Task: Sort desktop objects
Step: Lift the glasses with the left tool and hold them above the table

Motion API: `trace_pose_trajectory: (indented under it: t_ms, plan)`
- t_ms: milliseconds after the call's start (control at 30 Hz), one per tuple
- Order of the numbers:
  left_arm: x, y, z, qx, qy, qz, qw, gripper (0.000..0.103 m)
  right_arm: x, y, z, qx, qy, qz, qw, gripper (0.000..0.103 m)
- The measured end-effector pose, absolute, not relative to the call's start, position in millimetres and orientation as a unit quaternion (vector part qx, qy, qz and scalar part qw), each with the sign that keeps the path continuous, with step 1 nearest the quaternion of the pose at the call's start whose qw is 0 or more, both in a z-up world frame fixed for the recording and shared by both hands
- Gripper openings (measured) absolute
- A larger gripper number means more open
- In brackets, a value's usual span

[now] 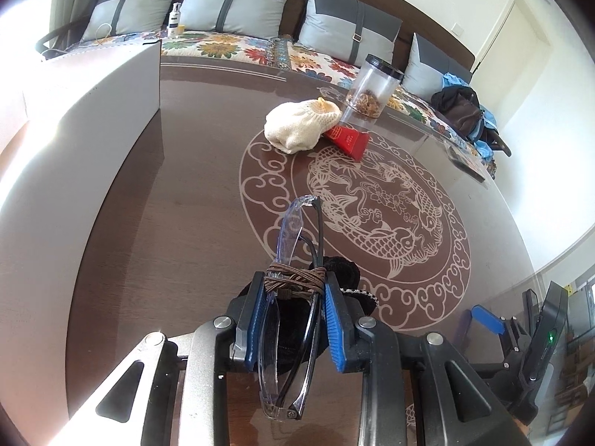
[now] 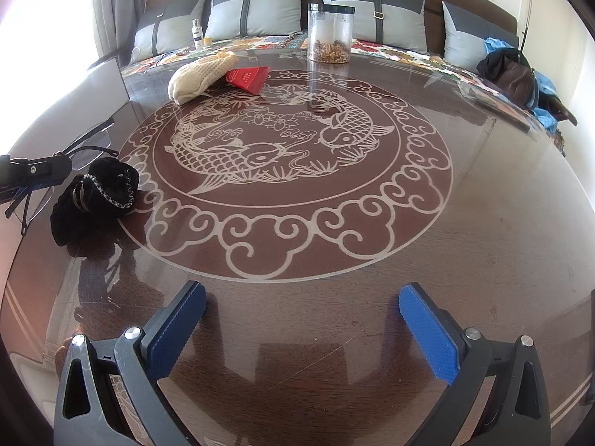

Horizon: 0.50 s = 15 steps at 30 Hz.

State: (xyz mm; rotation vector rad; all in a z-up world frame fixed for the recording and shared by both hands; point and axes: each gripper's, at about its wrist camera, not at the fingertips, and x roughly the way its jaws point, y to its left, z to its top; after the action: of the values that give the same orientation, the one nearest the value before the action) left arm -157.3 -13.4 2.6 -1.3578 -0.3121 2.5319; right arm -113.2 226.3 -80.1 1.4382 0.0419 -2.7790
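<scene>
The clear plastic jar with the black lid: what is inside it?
The clear plastic jar with the black lid holds a low layer of brown and yellow dried pieces at its bottom. Above them the wall looks cloudy, so nothing more can be told.

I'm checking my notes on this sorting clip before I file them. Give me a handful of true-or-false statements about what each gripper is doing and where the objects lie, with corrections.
1. The left gripper is shut on folded glasses that are bound with brown cord. True.
2. The right gripper holds the red packet. False: its jaws stand wide apart with nothing between them, and the packet lies on the table.
3. The clear jar stands upright with brownish contents at its bottom. True.
4. The cream knitted pouch lies inside the jar. False: it lies on the table, beside the red packet.
5. A black fabric pouch lies on the table near the left gripper. True.
</scene>
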Motion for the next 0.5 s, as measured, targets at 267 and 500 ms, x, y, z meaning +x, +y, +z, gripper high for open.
trace_pose_trajectory:
  t_ms: [267, 500]
  plan:
    - [-159.5, -13.1, 3.2, -0.458, -0.113, 0.875, 0.109, 0.029, -113.1, 226.2, -79.9, 0.460, 0.013, -0.888, 0.006, 0.103]
    - [-145.8, -16.2, 9.6, -0.438, -0.112, 0.889, 0.080, 0.029, -113.0, 226.3, -79.7, 0.460, 0.013, -0.888, 0.006, 0.103]
